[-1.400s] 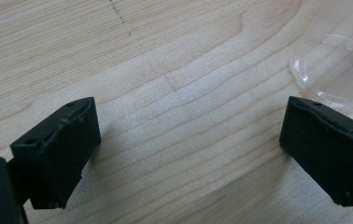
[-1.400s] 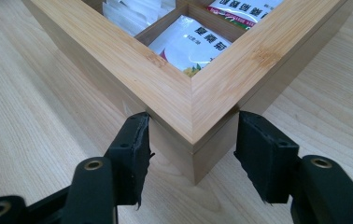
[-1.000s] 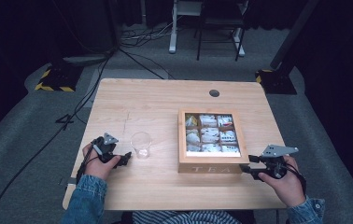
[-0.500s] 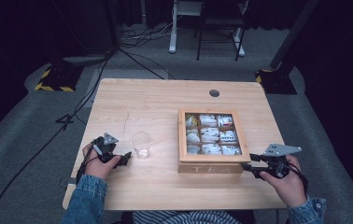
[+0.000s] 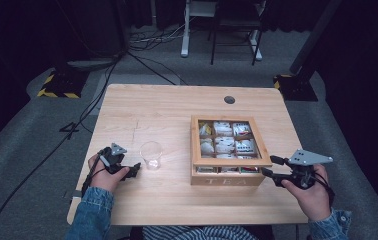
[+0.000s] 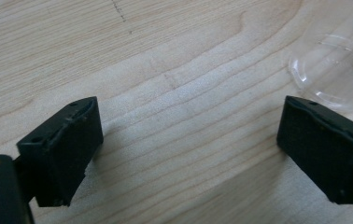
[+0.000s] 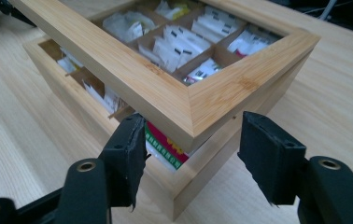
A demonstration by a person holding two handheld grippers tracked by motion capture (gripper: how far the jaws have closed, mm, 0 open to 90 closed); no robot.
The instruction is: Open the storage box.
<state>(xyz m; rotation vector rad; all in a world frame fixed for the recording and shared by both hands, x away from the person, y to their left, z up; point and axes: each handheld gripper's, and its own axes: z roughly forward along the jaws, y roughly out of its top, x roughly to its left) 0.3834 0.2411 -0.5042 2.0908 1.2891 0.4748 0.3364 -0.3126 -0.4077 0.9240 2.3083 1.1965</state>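
The right gripper (image 7: 191,154) stands wide open with its two black jaws either side of the near right corner of the glass-paned wooden lid (image 7: 174,100). It clamps nothing. One pad sits under the lid's front edge, beside the red and green packet showing in the gap, and the other is off the side of the corner. That lid belongs to the square light-wood tea box (image 5: 227,150), and in the right gripper view it is tilted up at this corner, a gap open between it and the box wall, with white tea sachets (image 7: 184,44) visible through the pane in their compartments. The box sits on the right half of the pale wooden counter (image 5: 177,107).

The left gripper (image 6: 188,154) is also spread wide and empty, held low over bare wood, with the clear plastic cup (image 5: 150,154) just beyond one jaw.

The step in hand looks like opening the box, and it is early: the lid is only cracked. The next move calls for closing on the lid's corner or hooking under its front edge, then swinging it up and back on its rear hinge without dragging the box.
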